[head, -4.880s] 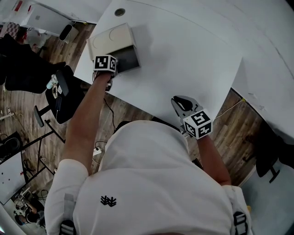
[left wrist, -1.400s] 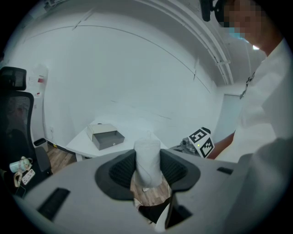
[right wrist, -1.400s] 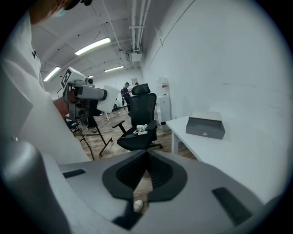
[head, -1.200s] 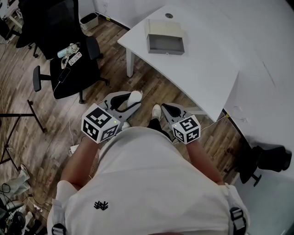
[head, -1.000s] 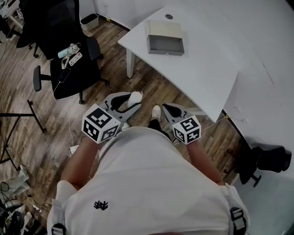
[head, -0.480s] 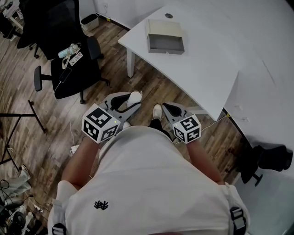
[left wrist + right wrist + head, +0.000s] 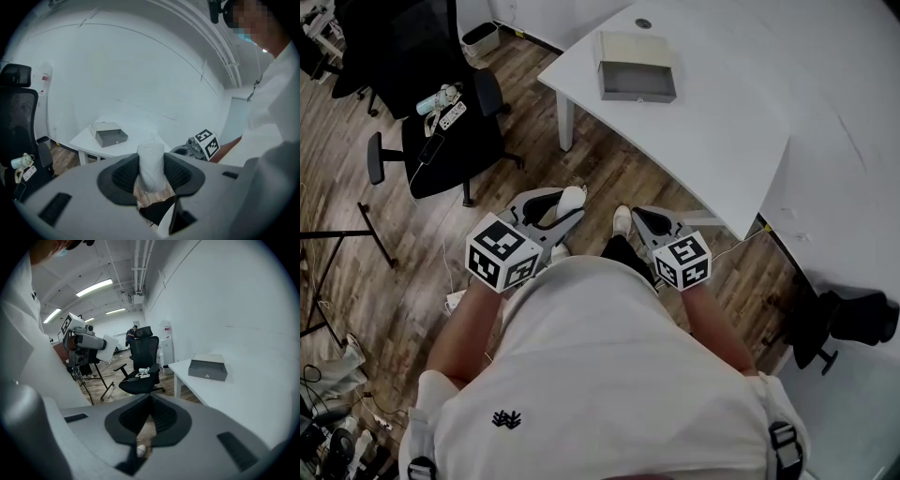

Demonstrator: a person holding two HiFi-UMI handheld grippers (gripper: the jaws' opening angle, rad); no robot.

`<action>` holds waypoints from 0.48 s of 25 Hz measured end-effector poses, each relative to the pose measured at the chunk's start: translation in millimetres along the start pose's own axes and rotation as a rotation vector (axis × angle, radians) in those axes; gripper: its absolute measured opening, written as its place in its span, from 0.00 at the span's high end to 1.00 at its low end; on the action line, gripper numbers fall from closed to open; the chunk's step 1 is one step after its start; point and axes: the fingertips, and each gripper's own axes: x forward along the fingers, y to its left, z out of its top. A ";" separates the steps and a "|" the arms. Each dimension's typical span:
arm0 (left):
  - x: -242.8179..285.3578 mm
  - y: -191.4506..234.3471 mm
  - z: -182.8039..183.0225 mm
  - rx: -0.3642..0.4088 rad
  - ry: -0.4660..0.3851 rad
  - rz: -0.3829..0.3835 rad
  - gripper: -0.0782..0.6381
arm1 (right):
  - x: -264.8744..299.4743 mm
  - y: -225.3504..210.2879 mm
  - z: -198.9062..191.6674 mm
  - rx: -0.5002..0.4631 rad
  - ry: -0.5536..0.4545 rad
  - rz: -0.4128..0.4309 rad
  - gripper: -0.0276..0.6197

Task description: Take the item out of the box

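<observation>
Gripping the white item (image 7: 151, 157) by its middle, the left tongs (image 7: 151, 174) are pressing their dark pads against both of its sides, so the task's thing is sitting in that grasp, outside the box (image 7: 636, 77). The item is looking soft and pouch-like. It is standing roughly upright between the pads, its long axis running across the line of the pinch and its top poking out past the tips. The right tongs (image 7: 149, 416) are resting clenched on nothing, their jaws meeting. Both tongs are hanging close in front of the person's body over the wooden floor (image 7: 609, 178), near each other. The box is lying open on the white bench (image 7: 722, 122), well apart from them, ahead of the tongs and toward the bench's left end in the head view, with its pale lid lying behind the grey tray. In the left gripper view the box is showing beyond the item and a little to its left; in the right gripper view it is showing off to the right. The right tongs are sitting nearer the bench's closest edge, but the left hand is carrying the load. Any setting-down is therefore probably going to turn on reaching the left tongs forward toward the bench with the item held upright. As a judgement, the taking-out itself is looking done.
</observation>
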 end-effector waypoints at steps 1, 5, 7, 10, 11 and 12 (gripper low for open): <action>1.3 0.0 -0.9 -0.003 0.003 0.001 0.66 | -0.2 -0.9 -0.8 0.002 0.001 0.001 0.95; 9.3 2.5 -0.5 -0.009 0.012 0.011 0.66 | -0.4 -10.1 -3.0 0.010 -0.001 0.002 0.95; 13.1 5.0 1.8 -0.013 0.013 0.016 0.66 | 0.7 -15.5 -2.6 0.013 0.000 0.003 0.95; 22.3 7.8 7.3 -0.017 0.016 0.026 0.66 | 0.3 -26.7 0.3 0.015 -0.005 0.007 0.95; 27.0 8.9 10.0 -0.017 0.017 0.030 0.66 | -0.3 -32.2 1.7 0.015 -0.009 0.008 0.95; 32.0 10.2 13.1 -0.018 0.018 0.033 0.66 | -0.8 -38.4 3.0 0.016 -0.011 0.008 0.95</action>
